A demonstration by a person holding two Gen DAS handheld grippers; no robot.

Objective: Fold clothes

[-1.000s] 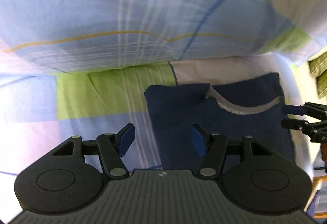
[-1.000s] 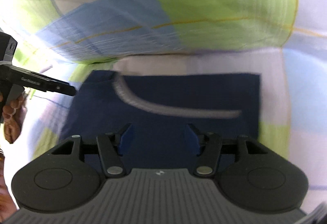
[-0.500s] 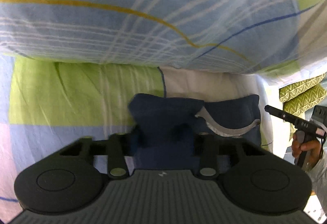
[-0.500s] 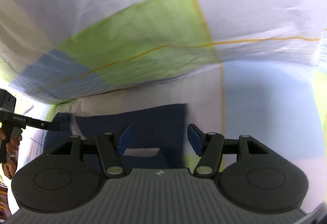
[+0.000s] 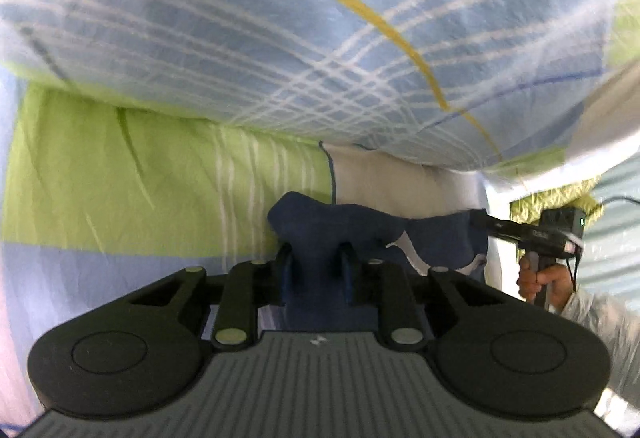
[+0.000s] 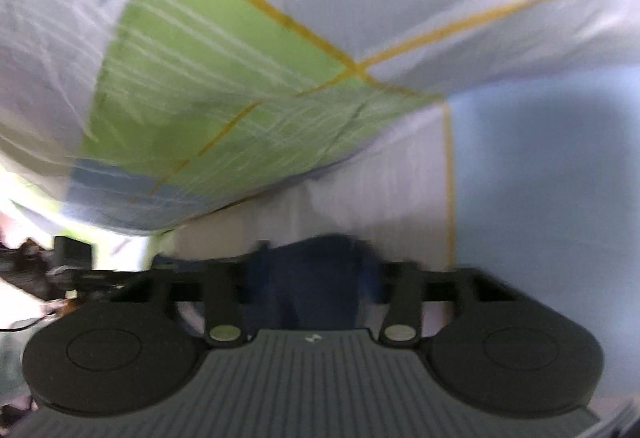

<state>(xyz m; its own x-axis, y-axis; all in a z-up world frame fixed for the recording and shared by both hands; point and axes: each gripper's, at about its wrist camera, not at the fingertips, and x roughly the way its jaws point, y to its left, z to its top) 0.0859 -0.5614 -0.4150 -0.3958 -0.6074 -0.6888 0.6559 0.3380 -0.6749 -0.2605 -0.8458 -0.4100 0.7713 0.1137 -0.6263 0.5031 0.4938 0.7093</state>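
A folded navy blue garment (image 5: 360, 230) with a grey-white collar trim lies on a checked bedsheet. My left gripper (image 5: 316, 270) is shut on its near left edge, the cloth bunched between the fingers and lifted. My right gripper (image 6: 312, 278) is shut on the garment's (image 6: 316, 262) other edge; this view is blurred. In the left wrist view the right gripper (image 5: 484, 220) reaches the garment's far right corner, held by a hand (image 5: 544, 282).
A large pillow (image 5: 280, 38) in a blue, green and white check cover with yellow lines lies just behind the garment. The sheet (image 5: 120, 178) spreads left. A green patterned cushion (image 5: 560, 202) sits at the far right.
Both grippers were open above the flat garment a second ago. They moved down and forward, closed on its two edges, and the cloth is now bunched and lifted.
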